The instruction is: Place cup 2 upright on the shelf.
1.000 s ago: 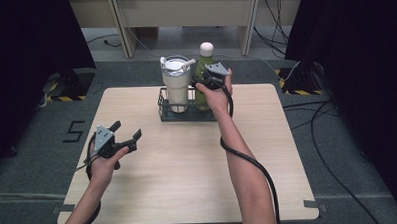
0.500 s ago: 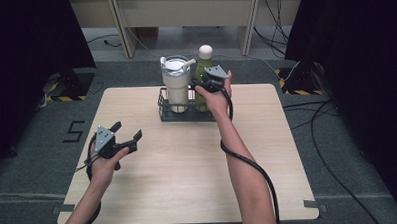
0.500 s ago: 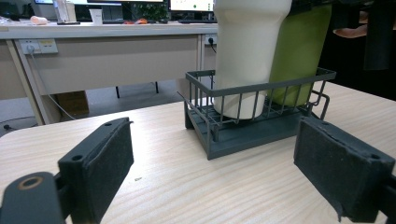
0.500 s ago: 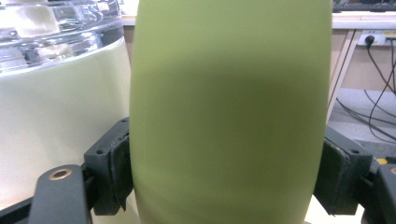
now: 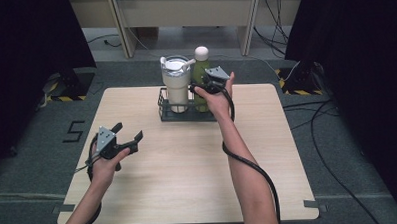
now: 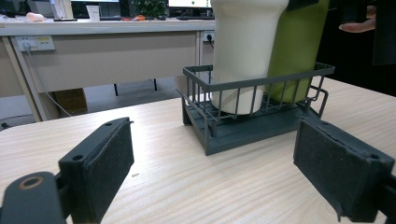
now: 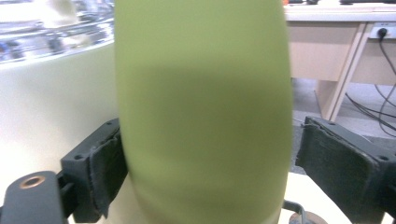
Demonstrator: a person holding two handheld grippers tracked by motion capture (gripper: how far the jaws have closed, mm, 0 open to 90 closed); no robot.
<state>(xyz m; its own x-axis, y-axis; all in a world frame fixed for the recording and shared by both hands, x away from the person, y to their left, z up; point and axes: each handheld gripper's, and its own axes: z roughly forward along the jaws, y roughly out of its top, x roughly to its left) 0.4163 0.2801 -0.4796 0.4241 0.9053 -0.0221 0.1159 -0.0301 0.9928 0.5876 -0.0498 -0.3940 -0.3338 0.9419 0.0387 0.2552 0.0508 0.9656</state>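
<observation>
Green bottle stands upright in the dark wire rack at the table's twelve o'clock edge, touching the cream tumbler at its nine o'clock side. We have the right gripper brought up around the bottle's body, jaws spread to either side and not yet closed: in the right gripper view one pad sits right at the green wall, while the other pad stands clear of it.

To do this well, we judge we should centre the bottle between the pads before squeezing, so it is not shoved sideways into the tumbler. We close on the widest part of the body, then lift straight up until the base clears the rack's rail.

Our left gripper hovers open over the table at about eight o'clock, holding nothing, well apart from the rack, free to steady it if it shifts.
</observation>
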